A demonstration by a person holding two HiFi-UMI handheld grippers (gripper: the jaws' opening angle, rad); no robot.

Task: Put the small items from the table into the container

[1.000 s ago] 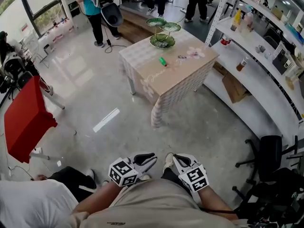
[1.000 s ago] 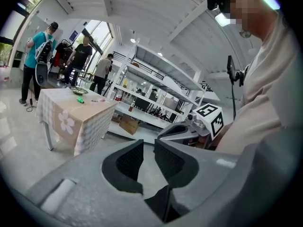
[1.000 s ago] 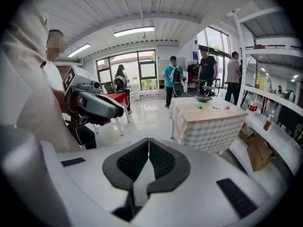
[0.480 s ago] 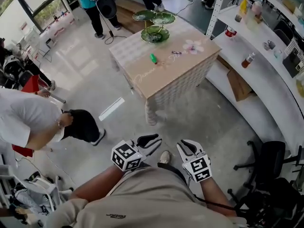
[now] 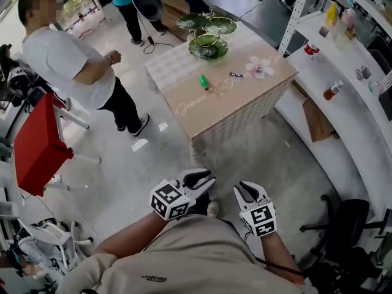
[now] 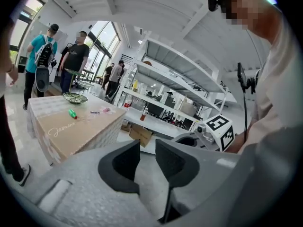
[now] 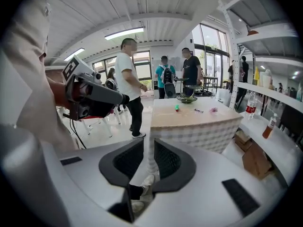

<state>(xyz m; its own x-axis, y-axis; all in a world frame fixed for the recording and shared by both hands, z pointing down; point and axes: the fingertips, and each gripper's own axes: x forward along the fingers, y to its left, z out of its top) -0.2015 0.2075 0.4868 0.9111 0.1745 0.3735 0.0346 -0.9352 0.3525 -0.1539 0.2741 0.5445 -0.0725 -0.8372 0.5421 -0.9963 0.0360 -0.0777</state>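
The cloth-covered table [image 5: 208,112] stands ahead across the floor. On it lie a small green item [image 5: 204,81], a small dark item [image 5: 236,75] and a pink flower-shaped item [image 5: 259,69]. A green tiered dish [image 5: 208,35] sits at its far end. My left gripper [image 5: 199,179] and right gripper [image 5: 245,192] are held low in front of my body, well short of the table. Both are open with nothing between the jaws. The left gripper view shows the table [image 6: 71,126] and green item [image 6: 72,113]. In the right gripper view the green item [image 7: 176,108] lies before the dish [image 7: 188,97].
A person in a white shirt [image 5: 73,66] stands left of the table, by a red chair [image 5: 37,146]. White shelving [image 5: 343,90] with bottles runs along the right, and a black office chair [image 5: 343,213] stands near my right. More people stand beyond the table.
I have moved toward the table with both grippers, so it looks nearer. The person in white, crouched at the left earlier, now stands upright beside the table.
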